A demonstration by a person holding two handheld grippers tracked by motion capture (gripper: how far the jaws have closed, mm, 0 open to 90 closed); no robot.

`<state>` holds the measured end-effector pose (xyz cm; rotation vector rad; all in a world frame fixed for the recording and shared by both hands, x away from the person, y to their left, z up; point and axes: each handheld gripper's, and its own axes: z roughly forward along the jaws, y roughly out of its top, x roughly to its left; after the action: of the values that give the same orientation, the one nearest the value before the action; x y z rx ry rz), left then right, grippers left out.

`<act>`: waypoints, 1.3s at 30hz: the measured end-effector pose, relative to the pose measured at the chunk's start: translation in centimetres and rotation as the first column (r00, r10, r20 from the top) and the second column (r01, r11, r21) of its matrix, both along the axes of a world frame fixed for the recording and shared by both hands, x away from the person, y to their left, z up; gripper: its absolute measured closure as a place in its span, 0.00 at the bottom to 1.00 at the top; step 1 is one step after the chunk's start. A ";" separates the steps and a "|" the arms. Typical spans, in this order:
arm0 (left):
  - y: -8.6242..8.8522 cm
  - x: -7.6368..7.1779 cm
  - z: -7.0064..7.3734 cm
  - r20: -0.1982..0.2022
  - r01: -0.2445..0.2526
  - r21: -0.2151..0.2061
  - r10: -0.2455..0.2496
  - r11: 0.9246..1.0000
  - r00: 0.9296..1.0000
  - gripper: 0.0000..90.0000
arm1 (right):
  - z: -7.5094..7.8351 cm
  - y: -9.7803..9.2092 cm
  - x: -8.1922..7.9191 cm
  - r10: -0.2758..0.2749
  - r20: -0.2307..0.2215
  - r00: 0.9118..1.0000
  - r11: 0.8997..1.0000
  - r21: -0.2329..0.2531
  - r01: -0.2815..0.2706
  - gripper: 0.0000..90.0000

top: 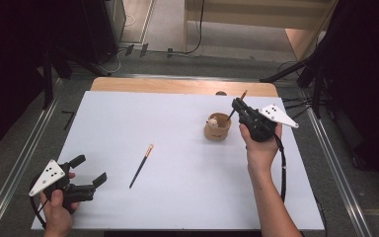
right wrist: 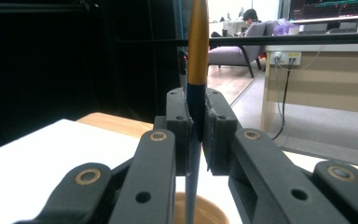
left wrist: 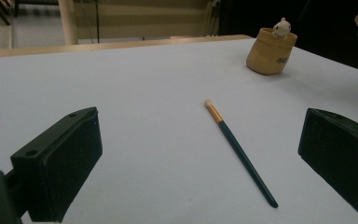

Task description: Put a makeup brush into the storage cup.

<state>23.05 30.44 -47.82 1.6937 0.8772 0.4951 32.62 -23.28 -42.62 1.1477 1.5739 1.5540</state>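
I have the right tongs (top: 238,106) clamped on a slim dark-handled brush with a gold ferrule (right wrist: 196,56), held upright with its lower end over the mouth of the small tan wooden cup (top: 217,129) — upright, I judge, so that it will slide straight in. In the right gripper view the two jaws press flat against the handle just below the ferrule, and the cup's rim (right wrist: 200,212) sits directly beneath. A small pale figure (left wrist: 282,27) perches on the cup's edge, so I want to keep off that side. My left tongs (top: 90,170) rest wide open at the near left of the white worktop (top: 177,207), facing the second dark brush (left wrist: 237,149) — it lies flat, well apart from the cup.
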 end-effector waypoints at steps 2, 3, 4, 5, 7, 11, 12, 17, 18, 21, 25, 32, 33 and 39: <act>-0.1 0.0 -0.1 0.000 0.001 0.002 -0.001 1.000 1.000 0.00 | -0.4 0.1 0.2 -0.002 0.005 1.000 1.000 -0.004 0.002 0.93; -0.1 0.0 -0.1 -0.002 0.000 0.003 0.000 1.000 1.000 0.00 | -0.8 0.1 0.5 -0.007 0.006 1.000 1.000 -0.005 0.007 0.93; -0.1 0.0 -0.1 -0.002 0.001 0.005 -0.001 1.000 1.000 0.00 | -0.8 0.1 0.5 -0.007 0.006 1.000 1.000 -0.005 0.007 0.93; -0.2 0.0 -0.1 -0.002 0.002 0.005 -0.002 1.000 1.000 0.00 | -1.0 0.1 0.7 -0.007 0.008 1.000 1.000 -0.005 0.007 0.93; -0.1 -0.1 -0.1 0.000 0.001 0.006 -0.001 1.000 1.000 0.00 | -1.4 0.2 0.9 -0.006 0.003 1.000 1.000 0.001 0.006 0.93; -0.1 0.0 -0.1 -0.001 0.003 0.005 -0.003 1.000 1.000 0.00 | -2.2 0.1 1.3 -0.004 -0.009 1.000 1.000 -0.009 0.004 0.93; -0.1 0.0 -0.1 -0.003 0.005 0.003 -0.005 1.000 1.000 0.00 | -2.3 0.1 1.4 -0.005 -0.015 1.000 1.000 -0.013 0.004 0.93; -0.4 0.0 -0.2 -0.007 0.011 0.007 -0.011 1.000 1.000 0.00 | -3.0 0.3 1.7 0.008 -0.043 0.999 1.000 -0.018 -0.009 0.93; -0.4 0.0 -0.2 -0.007 0.013 0.010 -0.012 1.000 1.000 0.00 | -3.1 0.4 1.7 0.010 -0.046 0.999 1.000 -0.027 -0.011 0.93; -0.4 0.0 -0.3 -0.009 0.014 0.010 -0.014 1.000 1.000 0.00 | -3.4 0.6 1.8 0.018 -0.061 0.998 0.999 -0.035 -0.020 0.93; -0.4 0.0 -0.2 -0.008 0.015 0.010 -0.015 1.000 1.000 0.00 | -3.9 0.8 1.9 0.013 -0.075 0.997 1.000 -0.027 -0.015 0.93; -0.4 0.1 -0.2 -0.007 0.020 0.013 -0.019 1.000 1.000 0.00 | -4.8 1.0 2.0 -0.004 -0.116 0.993 0.999 -0.045 -0.002 0.93; -0.4 0.1 -0.2 -0.006 0.021 0.014 -0.021 1.000 1.000 0.00 | -4.9 1.0 2.0 -0.003 -0.119 0.993 0.999 -0.045 -0.002 0.93; -0.5 0.2 -0.2 -0.005 0.019 0.011 -0.019 1.000 1.000 0.00 | -5.5 1.1 2.0 -0.011 -0.146 0.989 0.998 -0.063 0.002 0.93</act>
<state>23.23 29.93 -48.00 1.7129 0.8624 0.4840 34.66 -22.22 -48.13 1.2550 1.6997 1.4335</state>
